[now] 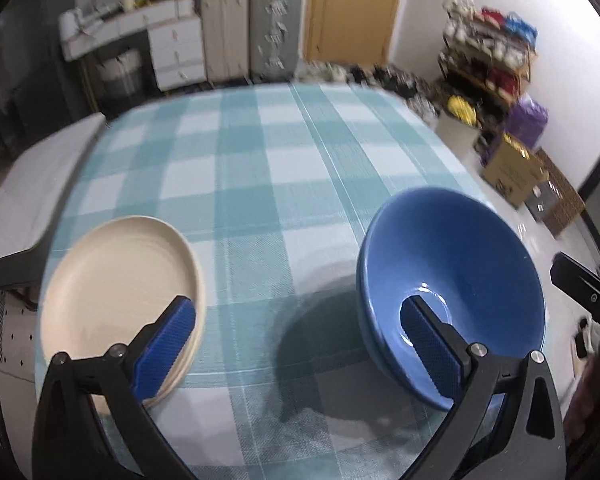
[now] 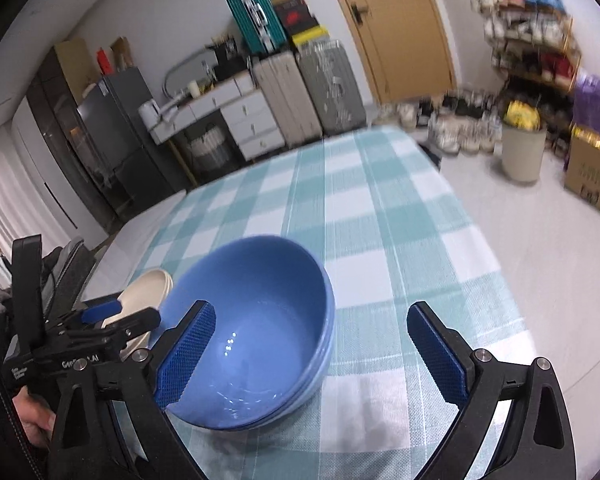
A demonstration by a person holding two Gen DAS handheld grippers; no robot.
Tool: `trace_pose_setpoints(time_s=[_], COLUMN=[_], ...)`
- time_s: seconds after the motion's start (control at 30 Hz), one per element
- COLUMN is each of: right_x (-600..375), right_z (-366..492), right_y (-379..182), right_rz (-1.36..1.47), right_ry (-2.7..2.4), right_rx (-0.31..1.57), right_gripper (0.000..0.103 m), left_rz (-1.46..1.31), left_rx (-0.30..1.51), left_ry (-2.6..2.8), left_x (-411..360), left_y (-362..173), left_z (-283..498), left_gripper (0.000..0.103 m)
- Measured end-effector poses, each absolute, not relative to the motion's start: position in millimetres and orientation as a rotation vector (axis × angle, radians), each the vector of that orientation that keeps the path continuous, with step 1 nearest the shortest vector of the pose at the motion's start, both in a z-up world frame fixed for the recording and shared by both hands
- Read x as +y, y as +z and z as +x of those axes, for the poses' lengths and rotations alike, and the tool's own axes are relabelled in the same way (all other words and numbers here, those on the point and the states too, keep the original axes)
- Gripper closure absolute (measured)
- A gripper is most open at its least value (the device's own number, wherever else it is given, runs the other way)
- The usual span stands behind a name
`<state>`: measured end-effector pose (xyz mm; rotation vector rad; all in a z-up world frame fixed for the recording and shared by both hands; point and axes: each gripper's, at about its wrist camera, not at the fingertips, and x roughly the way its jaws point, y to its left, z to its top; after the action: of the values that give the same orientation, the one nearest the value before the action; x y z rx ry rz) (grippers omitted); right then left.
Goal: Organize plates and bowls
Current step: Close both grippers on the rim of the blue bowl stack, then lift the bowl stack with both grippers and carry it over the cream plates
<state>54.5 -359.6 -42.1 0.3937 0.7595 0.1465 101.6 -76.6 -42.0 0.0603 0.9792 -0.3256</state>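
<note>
A: Item one, the largest: table (image 1: 260,168), covered by a teal-and-white check cloth (image 2: 380,216). It carries all the crockery at the near end; the far end lies bare.

B: Next in size?

A: Blue bowls (image 1: 452,280), nested one inside another, standing upright on the cloth toward the right side of the near end. Rim lines show at least two; I cannot tell whether there are more. In the right wrist view the same stack (image 2: 252,328) sits just left of centre.

B: And the plates?

A: Cream plates (image 1: 120,300), a low stack lying flat on the cloth at the left of the near end, well apart from the bowls. How many I cannot tell. From the right wrist view only an edge shows (image 2: 148,292), behind the bowls.

B: Grippers?

A: Left gripper (image 1: 300,348): fingers spread wide, nothing between them. One blue pad (image 1: 168,344) overlaps the plates in view, the other (image 1: 428,344) overlaps the bowls; contact with either I cannot tell. The same gripper appears from the side in the right wrist view (image 2: 112,312).

B: The other?

A: Right gripper (image 2: 312,352): fingers likewise wide apart, holding nothing. Its left pad (image 2: 188,352) sits in front of the bowls' near wall, its right pad (image 2: 436,356) over bare cloth.

B: Smallest entry?

A: A hand (image 2: 32,420), partly visible behind the left gripper's frame.
</note>
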Motion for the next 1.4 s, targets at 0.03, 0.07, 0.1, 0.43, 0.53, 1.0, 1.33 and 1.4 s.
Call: trace_pose_setpoints(time_s=[0.03, 0.07, 0.1, 0.43, 0.53, 1.0, 1.33, 1.4], right_x=[-363.6, -365.5, -367.8, -381.1, -380.5, -358.9, -356.0, -354.5], right_z=[61.3, 67.4, 74.7, 107.1, 110.1, 127.2, 130.7, 133.1], right_y=[-46.1, -50.2, -55.6, -113.2, -119.8, -115.6, -113.8, -113.6], right_rz=[0.421, 0.441, 0.465, 0.655, 0.673, 0.619, 0.599, 0.593], right_ry=[0.165, 0.177, 0.192, 0.265, 0.288, 0.314, 0.281, 0.276], right_rx=[0.790, 0.827, 0.868, 1.130, 1.160, 1.249, 1.331, 1.347], right_gripper=[0.005, 0.005, 0.005, 0.030, 0.042, 0.071, 0.077, 0.079], left_rz=[0.063, 0.074, 0.085, 0.132, 0.120, 0.029, 0.050, 0.059], left_rx=[0.992, 1.010, 1.047, 1.196, 1.256, 1.440, 1.525, 1.536], left_ry=[-0.325, -0.332, -0.365, -0.487, -0.512, -0.666, -0.642, -0.639], left_x=[-78.0, -80.7, -85.7, -100.6, -99.9, -112.9, -113.2, -112.7], left_y=[-42.9, -44.4, -47.5, -67.1, -77.2, -77.9, -77.4, -76.6], left_z=[104.4, 108.2, 113.9, 138.0, 147.2, 149.8, 153.3, 152.9], left_gripper=[0.000, 0.000, 0.000, 0.013, 0.027, 0.086, 0.089, 0.090])
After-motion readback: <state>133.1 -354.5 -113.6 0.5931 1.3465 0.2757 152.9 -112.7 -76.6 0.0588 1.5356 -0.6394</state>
